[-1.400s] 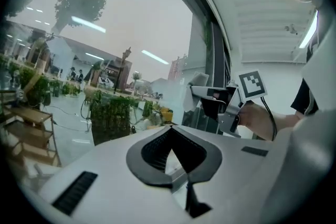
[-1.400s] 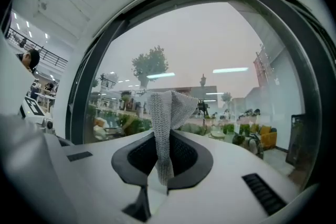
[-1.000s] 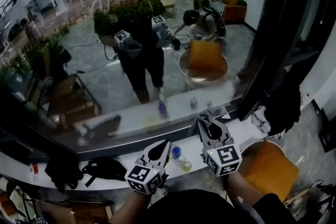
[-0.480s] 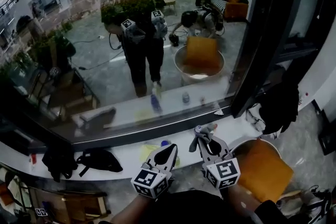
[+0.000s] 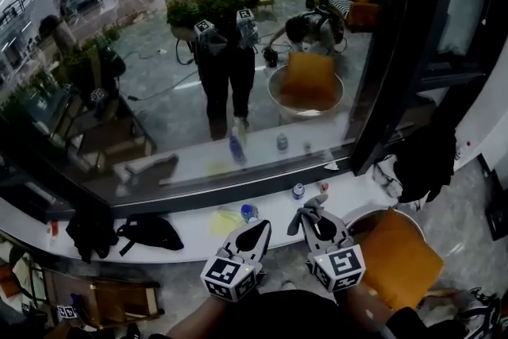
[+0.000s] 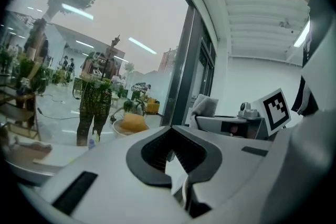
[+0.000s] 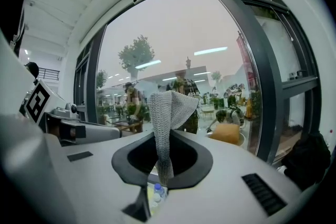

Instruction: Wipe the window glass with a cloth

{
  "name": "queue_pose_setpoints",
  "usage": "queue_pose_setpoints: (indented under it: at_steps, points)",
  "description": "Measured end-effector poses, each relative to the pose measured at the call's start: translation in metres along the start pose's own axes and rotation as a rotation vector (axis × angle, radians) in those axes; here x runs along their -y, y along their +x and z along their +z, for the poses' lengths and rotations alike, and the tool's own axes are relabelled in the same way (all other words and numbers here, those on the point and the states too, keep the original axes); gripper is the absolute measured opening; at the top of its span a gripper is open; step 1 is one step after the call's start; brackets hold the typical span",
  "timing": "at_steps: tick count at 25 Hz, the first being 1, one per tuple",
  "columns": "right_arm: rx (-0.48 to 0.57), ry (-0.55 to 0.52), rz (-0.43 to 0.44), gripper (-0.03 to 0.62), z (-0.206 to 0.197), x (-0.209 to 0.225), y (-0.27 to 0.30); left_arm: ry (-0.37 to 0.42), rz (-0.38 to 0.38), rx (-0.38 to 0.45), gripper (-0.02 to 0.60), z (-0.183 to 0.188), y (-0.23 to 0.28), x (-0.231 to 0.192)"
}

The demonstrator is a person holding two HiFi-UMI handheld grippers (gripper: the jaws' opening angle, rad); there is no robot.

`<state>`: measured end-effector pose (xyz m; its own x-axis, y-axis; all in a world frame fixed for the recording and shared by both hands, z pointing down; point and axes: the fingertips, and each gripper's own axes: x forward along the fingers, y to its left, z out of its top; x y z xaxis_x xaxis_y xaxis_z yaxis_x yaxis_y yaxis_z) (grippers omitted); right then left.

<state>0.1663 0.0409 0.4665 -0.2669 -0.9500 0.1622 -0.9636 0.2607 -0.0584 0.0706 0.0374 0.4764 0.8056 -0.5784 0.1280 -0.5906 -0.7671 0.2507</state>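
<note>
My right gripper (image 5: 316, 212) clamps the cloth (image 7: 169, 107), loose end standing past the jaws; my left gripper (image 5: 254, 230) is closed, empty. I'd press that end flat on the window glass (image 5: 238, 52) ahead.

Right gripper (image 5: 316, 212) hung low before window glass (image 5: 238, 52), grey cloth (image 5: 302, 218) bunched in jaws; left gripper (image 5: 254, 231) just beside. White sill (image 5: 190, 240) bore two small bottles (image 5: 248, 212), yellow rag (image 5: 225, 222), black bag (image 5: 151, 233). Orange seat (image 5: 401, 254) at right.

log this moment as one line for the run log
right gripper: shut on grey cloth, held clear of window glass | left gripper: shut, empty | wipe: not yet begun
</note>
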Motion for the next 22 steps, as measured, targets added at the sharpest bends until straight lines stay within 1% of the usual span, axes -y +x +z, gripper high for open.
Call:
queue_pose_setpoints:
  at_steps: [4, 9, 17, 20, 22]
  points:
    - [-0.001, -0.002, 0.016, 0.051, -0.004, -0.002, -0.01, 0.021, 0.008, -0.007, 0.008, -0.009, -0.005, 0.008]
    - [-0.009, 0.002, 0.035, 0.051, -0.004, -0.004, -0.015, 0.005, 0.02, 0.007, 0.008, -0.003, -0.008, 0.017]
    - [0.008, -0.014, 0.041, 0.051, 0.001, -0.01, -0.017, 0.015, 0.027, 0.015, 0.008, 0.001, -0.015, 0.019]
    - [0.016, -0.018, 0.044, 0.051, 0.001, -0.013, -0.016, 0.034, 0.034, 0.003, 0.008, 0.0, -0.019, 0.016]
    - [0.018, -0.018, 0.046, 0.051, 0.002, -0.016, -0.017, 0.031, 0.028, 0.0, 0.008, -0.002, -0.022, 0.017]
